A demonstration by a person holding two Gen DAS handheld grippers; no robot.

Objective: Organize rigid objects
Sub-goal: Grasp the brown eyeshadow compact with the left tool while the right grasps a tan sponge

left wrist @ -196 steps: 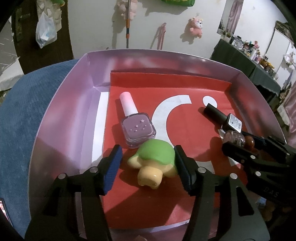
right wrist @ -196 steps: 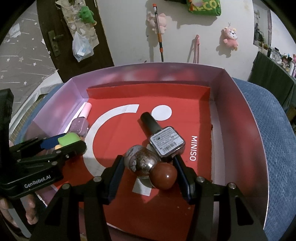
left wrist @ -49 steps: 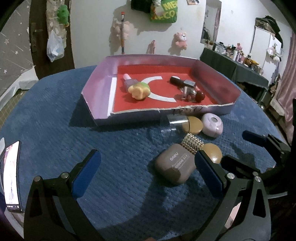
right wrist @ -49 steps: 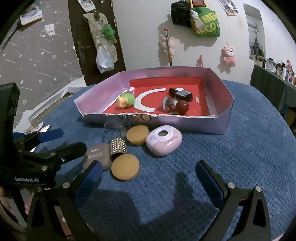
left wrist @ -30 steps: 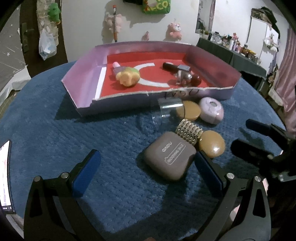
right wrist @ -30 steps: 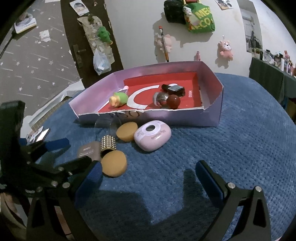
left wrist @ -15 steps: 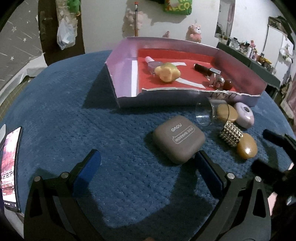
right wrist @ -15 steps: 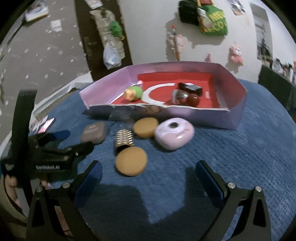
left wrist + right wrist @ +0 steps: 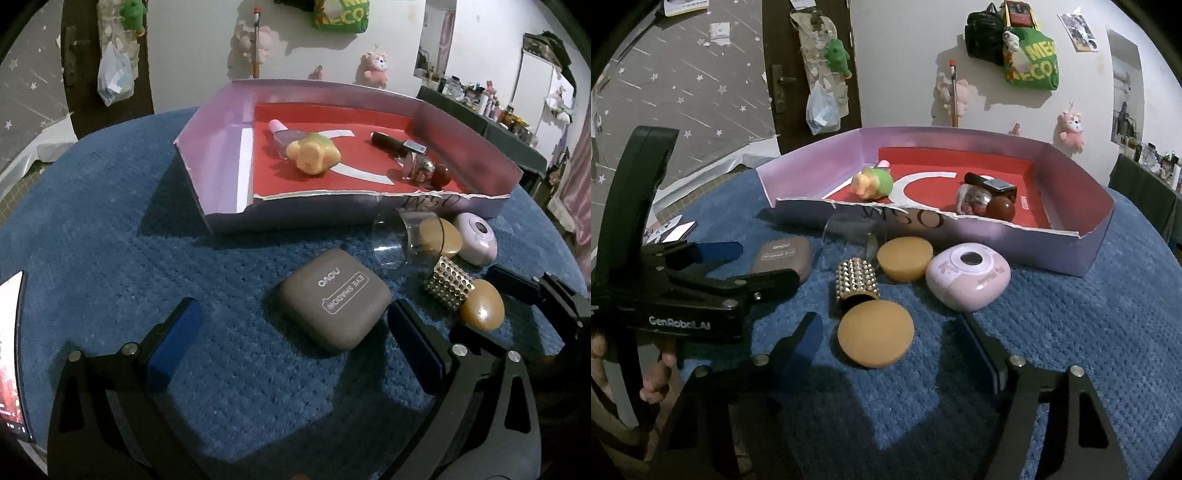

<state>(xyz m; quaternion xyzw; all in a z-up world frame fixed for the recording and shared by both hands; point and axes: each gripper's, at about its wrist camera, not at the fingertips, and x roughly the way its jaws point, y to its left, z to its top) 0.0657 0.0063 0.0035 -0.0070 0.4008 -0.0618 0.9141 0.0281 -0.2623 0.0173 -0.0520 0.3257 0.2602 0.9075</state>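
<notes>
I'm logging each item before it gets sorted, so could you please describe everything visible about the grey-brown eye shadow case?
The eye shadow case is a flat, rounded-square compact in matte grey-brown, plastic by its look, with white lettering on its closed lid. It lies flat on the blue carpet-like cover, outside the box, ahead of the open left gripper, between its blue pads. Neither pad visibly presses on it; no other item touches it.

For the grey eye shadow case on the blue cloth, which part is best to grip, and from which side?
Grip the eye shadow case across its two flat side edges, coming from above and in front. It lies flat, lid up, and the open left gripper already faces it; its rounded corners would likely slip.
</notes>
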